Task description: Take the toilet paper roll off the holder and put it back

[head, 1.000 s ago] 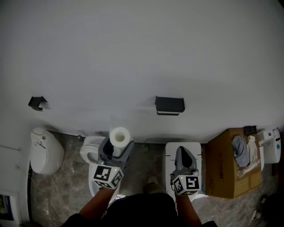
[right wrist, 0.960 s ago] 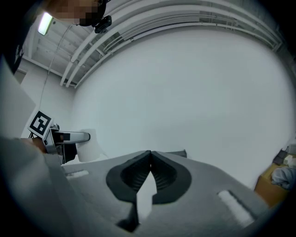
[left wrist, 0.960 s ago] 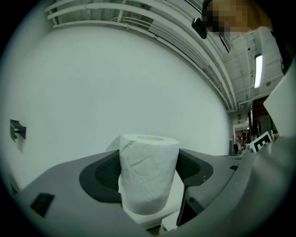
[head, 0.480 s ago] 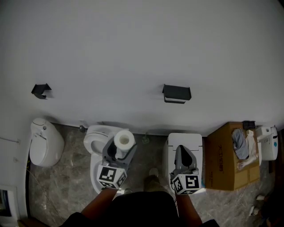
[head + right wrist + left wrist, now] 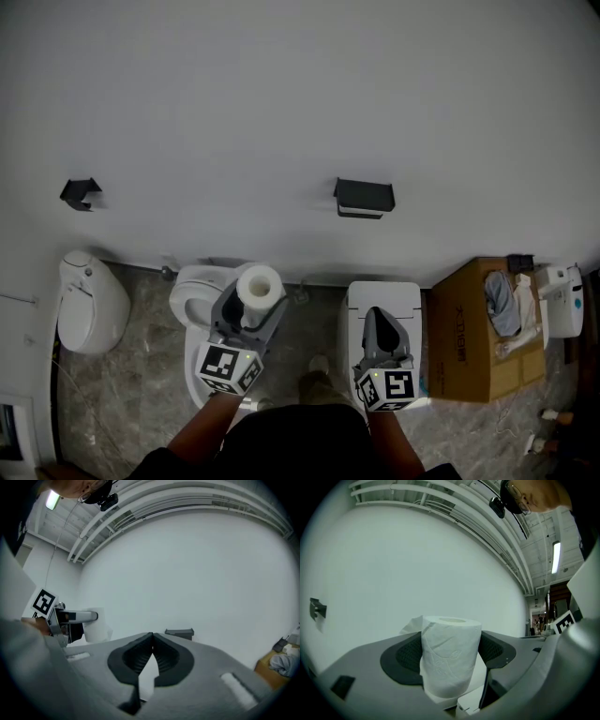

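A: What is held in the left hand-held gripper (image 5: 450, 652)?

B: The toilet paper roll (image 5: 451, 660) is gripped between its jaws, which are spread to the roll's width and pressed against its two sides. The roll is stood on end there, with the core opening turned upward and a loose flap of paper showing behind it.

A: And the right hand-held gripper (image 5: 152, 654)?

B: Its jaws are brought together at the tips and nothing is held between them. It is carried low over the square white toilet (image 5: 384, 298).

A: Where is the roll meant to go?

B: Since the roll is already off, the return is judged to be the step in hand. The black holder (image 5: 364, 197) is fixed on the white wall (image 5: 281, 94), well apart from the roll. In the head view it is placed above and to the right of the left hand-held gripper.

A: Which hand-held gripper is nearer to it?

B: The empty right one is set almost straight below it. As the roll is held by the left one, a reach up and rightward is called for.

A: Must the roll be turned?

B: How the holder takes the roll cannot be made out. If its bar is level, the upright axis would have to be laid sideways.
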### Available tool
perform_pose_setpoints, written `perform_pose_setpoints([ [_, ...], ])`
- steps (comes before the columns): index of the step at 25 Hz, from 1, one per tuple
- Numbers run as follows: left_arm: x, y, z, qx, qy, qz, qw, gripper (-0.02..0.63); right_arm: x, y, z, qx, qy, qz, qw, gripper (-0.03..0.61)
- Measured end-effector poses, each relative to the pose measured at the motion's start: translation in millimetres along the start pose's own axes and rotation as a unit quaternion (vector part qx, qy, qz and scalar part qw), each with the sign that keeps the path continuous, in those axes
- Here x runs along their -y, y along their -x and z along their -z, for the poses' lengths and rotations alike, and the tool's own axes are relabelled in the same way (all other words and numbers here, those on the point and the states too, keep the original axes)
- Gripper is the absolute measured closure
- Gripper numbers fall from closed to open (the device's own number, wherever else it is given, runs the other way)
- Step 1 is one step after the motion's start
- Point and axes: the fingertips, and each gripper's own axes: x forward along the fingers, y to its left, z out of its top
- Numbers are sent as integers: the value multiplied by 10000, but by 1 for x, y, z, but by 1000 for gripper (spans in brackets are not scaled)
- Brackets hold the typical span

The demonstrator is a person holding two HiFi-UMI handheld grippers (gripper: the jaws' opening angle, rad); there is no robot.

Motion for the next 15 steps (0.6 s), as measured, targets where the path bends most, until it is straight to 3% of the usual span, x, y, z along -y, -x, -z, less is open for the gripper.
perform_pose_setpoints([
  [10,11,-119,-60,455,-203,282,9984,250,46,-26,4,48,-187,46,9998,580],
  [15,12,-200,-63,411,224,512,9976,250,74,-45,5,18,-243,73,9997,580],
])
